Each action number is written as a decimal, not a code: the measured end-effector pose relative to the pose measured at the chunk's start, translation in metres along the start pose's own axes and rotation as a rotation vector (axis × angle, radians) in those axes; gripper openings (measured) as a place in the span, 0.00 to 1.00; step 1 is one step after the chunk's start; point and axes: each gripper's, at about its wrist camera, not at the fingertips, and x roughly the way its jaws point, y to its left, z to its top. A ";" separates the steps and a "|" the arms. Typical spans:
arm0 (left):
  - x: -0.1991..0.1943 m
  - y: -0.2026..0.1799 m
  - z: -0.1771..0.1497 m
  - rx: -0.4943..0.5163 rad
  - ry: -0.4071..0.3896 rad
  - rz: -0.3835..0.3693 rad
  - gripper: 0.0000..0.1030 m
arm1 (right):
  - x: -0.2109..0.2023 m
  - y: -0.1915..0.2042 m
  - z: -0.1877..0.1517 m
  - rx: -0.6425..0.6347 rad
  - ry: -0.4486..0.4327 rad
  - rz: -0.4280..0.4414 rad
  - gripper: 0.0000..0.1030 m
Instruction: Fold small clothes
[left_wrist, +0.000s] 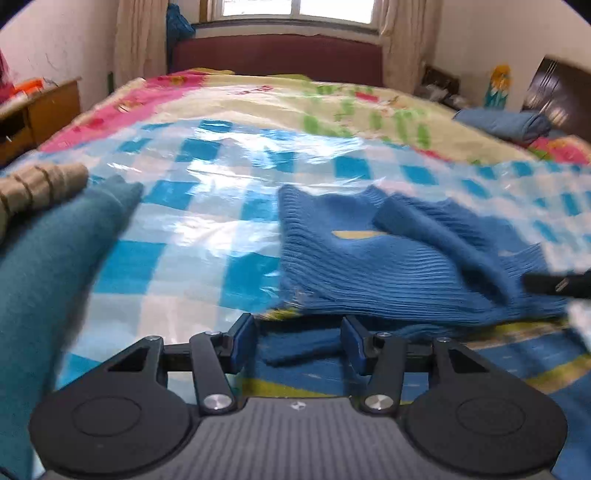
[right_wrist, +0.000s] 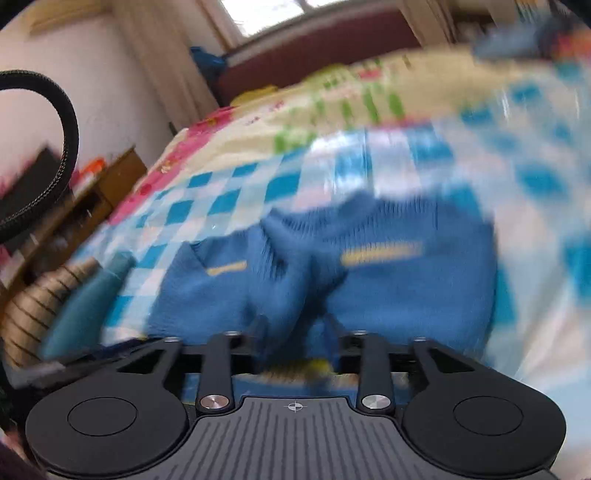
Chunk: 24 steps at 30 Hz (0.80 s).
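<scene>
Left wrist view, sharp: teal garment (left_wrist: 55, 266) at far left, tan striped one (left_wrist: 33, 188) on top of it. Blue knit sweater (left_wrist: 399, 258) lies right of centre on the checked plastic sheet (left_wrist: 207, 221) covering the bed. Left gripper (left_wrist: 297, 343) spread apart, a sweater sleeve lying between the fingers, not clamped. Right wrist view, blurred: right gripper (right_wrist: 295, 332) with sweater cloth bunched between its fingers; grip cannot tell. Black cable (right_wrist: 62, 147) shows only here.
</scene>
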 end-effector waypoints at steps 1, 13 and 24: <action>0.005 0.000 0.000 0.002 0.012 0.030 0.54 | 0.003 0.003 0.004 -0.042 -0.013 -0.031 0.39; 0.005 0.019 -0.007 -0.124 -0.029 -0.036 0.55 | 0.092 0.068 0.039 -0.330 0.069 -0.090 0.37; 0.003 0.022 -0.009 -0.146 -0.045 -0.062 0.55 | -0.001 -0.022 0.071 0.257 -0.149 0.098 0.06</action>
